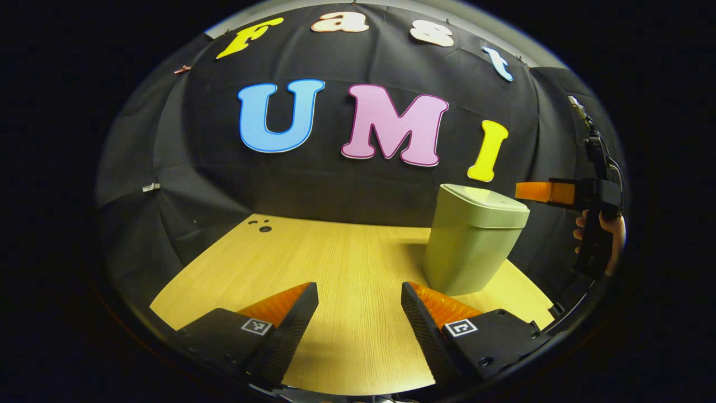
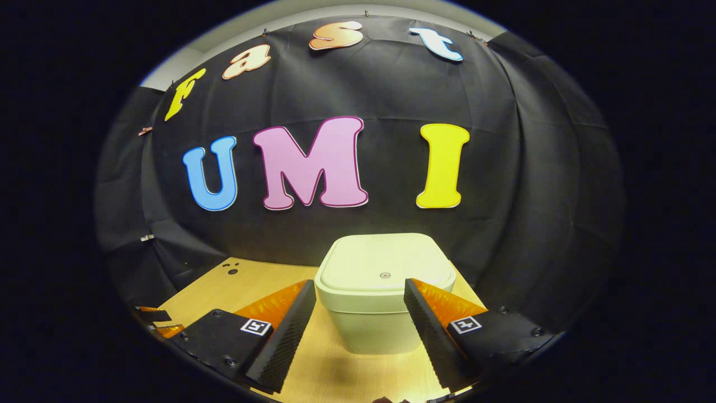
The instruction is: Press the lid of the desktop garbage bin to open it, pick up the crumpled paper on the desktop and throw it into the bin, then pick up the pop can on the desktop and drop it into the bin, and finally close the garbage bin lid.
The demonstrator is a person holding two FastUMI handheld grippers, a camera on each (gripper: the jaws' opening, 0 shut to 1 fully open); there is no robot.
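Left gripper view: left gripper [image 1: 359, 313] over bare worktop [image 1: 335, 252], fingers apart, nothing between. Bin [image 1: 472, 246] ahead-right, lid shut. Right gripper [image 1: 545, 192] level with the lid, held by a hand [image 1: 607, 235]; finger state unclear here.

Right gripper view: its fingers apart, empty, above and short of bin [image 2: 380, 291].

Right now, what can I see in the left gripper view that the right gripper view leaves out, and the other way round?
The left gripper view adds the right gripper held by a hand beside the bin. The right gripper view adds the lid from above, closed, with a small round button. Both share the bin, the wooden table and the black cloth wall.
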